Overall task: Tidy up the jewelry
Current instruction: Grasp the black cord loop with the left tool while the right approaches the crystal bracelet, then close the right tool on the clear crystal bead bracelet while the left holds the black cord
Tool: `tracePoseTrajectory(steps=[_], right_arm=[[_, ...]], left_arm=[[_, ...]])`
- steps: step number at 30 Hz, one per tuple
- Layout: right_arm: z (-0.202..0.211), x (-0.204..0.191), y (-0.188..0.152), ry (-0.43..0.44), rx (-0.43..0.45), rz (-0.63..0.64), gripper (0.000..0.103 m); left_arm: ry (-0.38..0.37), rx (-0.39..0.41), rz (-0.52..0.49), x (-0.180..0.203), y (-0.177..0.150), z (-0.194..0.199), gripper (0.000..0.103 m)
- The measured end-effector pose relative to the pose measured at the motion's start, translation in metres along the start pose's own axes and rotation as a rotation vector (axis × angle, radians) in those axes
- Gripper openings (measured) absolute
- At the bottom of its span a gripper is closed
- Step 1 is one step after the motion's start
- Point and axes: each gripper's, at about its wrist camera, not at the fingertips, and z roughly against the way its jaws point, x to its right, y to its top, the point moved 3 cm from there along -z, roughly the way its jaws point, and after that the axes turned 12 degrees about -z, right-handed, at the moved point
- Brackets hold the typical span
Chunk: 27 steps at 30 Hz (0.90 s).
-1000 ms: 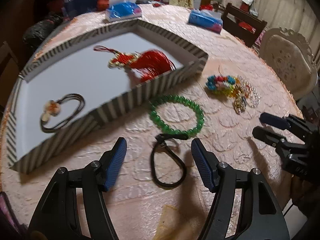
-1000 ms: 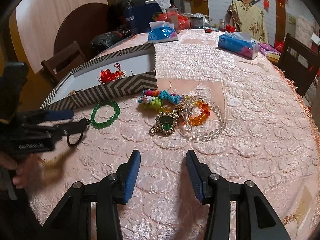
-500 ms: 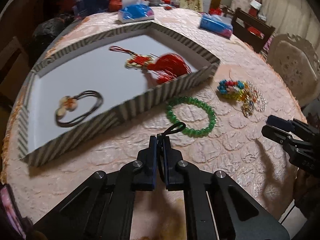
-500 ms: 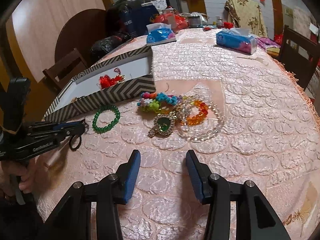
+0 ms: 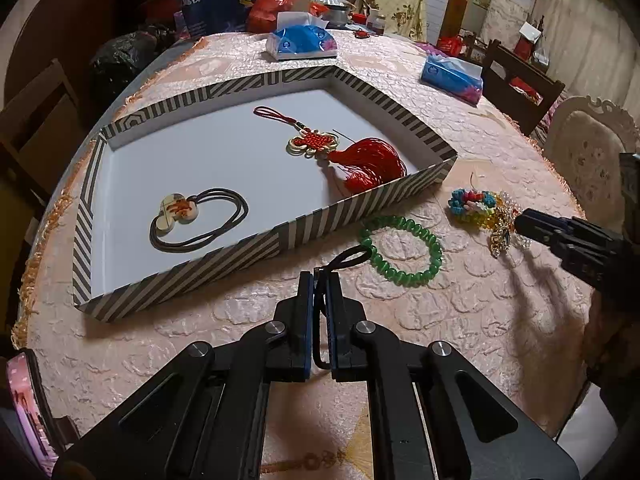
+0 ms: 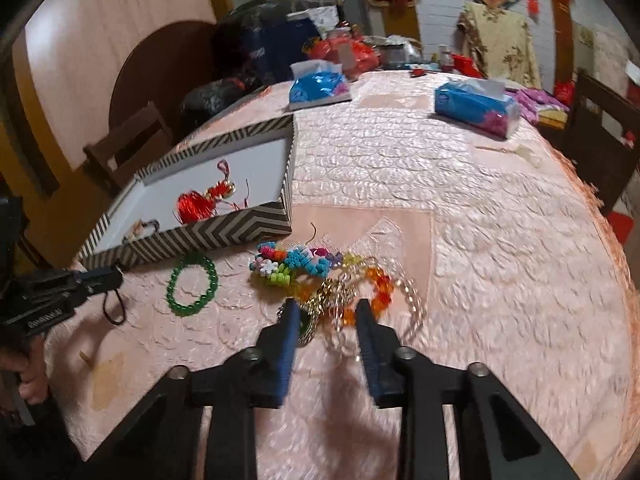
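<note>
A round table covered in a pale pink embossed cloth fills both views. On its left part lies a large shallow tray with black-and-white striped walls and a white floor. Inside the tray, a red Chinese-knot tassel lies toward the far right corner, and a pale cloud-shaped pendant on a dark cord lies toward the near left.

Two blue tissue packs sit at the far side of the table: one beyond the tray, another off to the right.

Just outside the tray's near wall, a green bead bracelet lies flat on the cloth. To its right is a tangled heap of jewelry: a multicolored bead bracelet, orange and clear beads, and gold-toned pieces, blurred in the right wrist view.

The left gripper is closed on a black cord loop; one end of the loop pokes out past the fingertips, close to the green bracelet, and the rest hangs down between the fingers, lifted above the cloth.

The right gripper has its jaws apart, its blue-padded tips on either side of the gold pieces at the near edge of the heap. Whether the tips touch anything cannot be told.
</note>
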Motion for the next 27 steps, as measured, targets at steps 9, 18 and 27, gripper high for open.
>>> tracePoseTrajectory(steps=[9,18,27], right_arm=[[-0.011,0.003,-0.001,-0.022,-0.033,0.018,0.007],[0.031,-0.007,0.001,0.046,0.034,-0.030,0.007],[0.055,-0.027,0.003,0.103,0.070,-0.054,0.007]], left_arm=[[0.001,-0.010,0.012,-0.002,0.000,-0.002,0.004],[0.005,-0.004,0.012,-0.004,0.001,0.000,0.004],[0.001,0.015,0.014,-0.003,0.003,0.006,0.004]])
